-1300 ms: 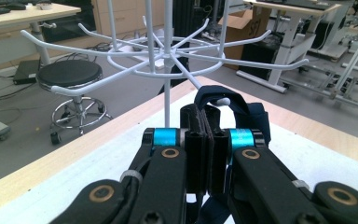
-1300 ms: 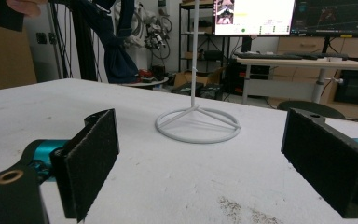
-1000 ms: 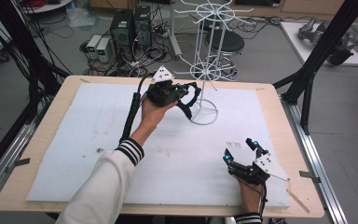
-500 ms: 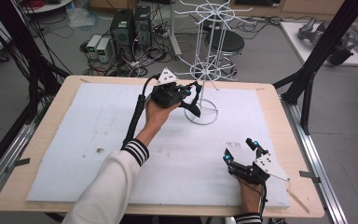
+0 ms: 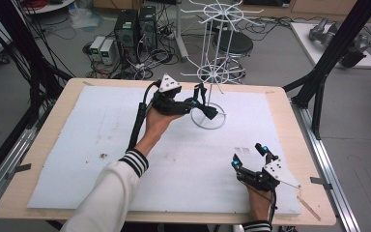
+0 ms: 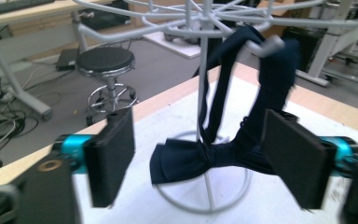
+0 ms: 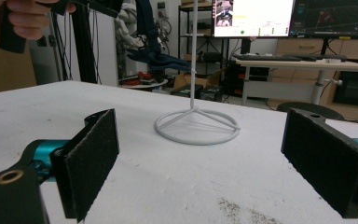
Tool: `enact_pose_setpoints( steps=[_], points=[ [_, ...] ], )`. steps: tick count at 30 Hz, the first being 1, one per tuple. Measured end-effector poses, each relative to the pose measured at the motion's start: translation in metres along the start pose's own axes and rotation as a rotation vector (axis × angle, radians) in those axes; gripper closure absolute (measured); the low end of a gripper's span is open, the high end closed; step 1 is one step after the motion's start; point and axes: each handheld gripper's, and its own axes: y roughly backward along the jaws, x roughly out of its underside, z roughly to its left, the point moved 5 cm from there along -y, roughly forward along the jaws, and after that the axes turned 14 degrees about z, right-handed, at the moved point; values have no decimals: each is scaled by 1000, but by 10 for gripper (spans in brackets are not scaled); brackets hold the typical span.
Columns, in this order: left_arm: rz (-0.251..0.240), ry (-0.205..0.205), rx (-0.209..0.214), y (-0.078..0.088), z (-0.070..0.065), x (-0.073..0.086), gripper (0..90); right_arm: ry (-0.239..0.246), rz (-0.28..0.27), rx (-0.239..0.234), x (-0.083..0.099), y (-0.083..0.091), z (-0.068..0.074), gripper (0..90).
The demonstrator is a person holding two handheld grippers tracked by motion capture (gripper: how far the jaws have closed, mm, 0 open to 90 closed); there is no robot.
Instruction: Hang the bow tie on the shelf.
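A dark navy bow tie (image 6: 179, 161) hangs by its strap from a hook (image 6: 266, 44) of the white wire rack (image 5: 211, 72) at the back middle of the table. My left gripper (image 5: 196, 103) is level with the tie. Its jaws have just been opening and now stand open, with the bow (image 5: 207, 112) between them and neither pad pressing on it. In the left gripper view the pads (image 6: 114, 156) stand clear on either side of the bow. My right gripper (image 5: 251, 155) rests open at the front right, nothing between its fingers (image 7: 91, 156).
A white foam mat (image 5: 101, 125) covers the wooden table (image 5: 43, 145). The rack's ring base (image 7: 196, 126) sits on the mat. Black frame posts (image 5: 328, 63) stand at the table's corners. A stool (image 5: 232, 43) and computer boxes (image 5: 135, 24) are on the floor behind.
The left gripper's jaws have opened and let go of the bow tie, which now hangs from the rack. The left hand has shifted slightly. The right gripper has stayed still.
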Motion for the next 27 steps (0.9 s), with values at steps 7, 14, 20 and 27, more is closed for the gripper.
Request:
enact_pose_setpoints(
  steps=[7,14,20,27],
  points=[
    [-63,-28,23,33,8,34,111,2,0,4,0,0,0,103],
    [-139,-16,8,84,30,89,105,0,1,8,0,0,0,103],
    [-227,24,-83,138,48,143,105,0,1,8,0,0,0,103],
    [-304,63,-156,178,64,203,105,7,0,11,0,0,0,102]
  ],
)
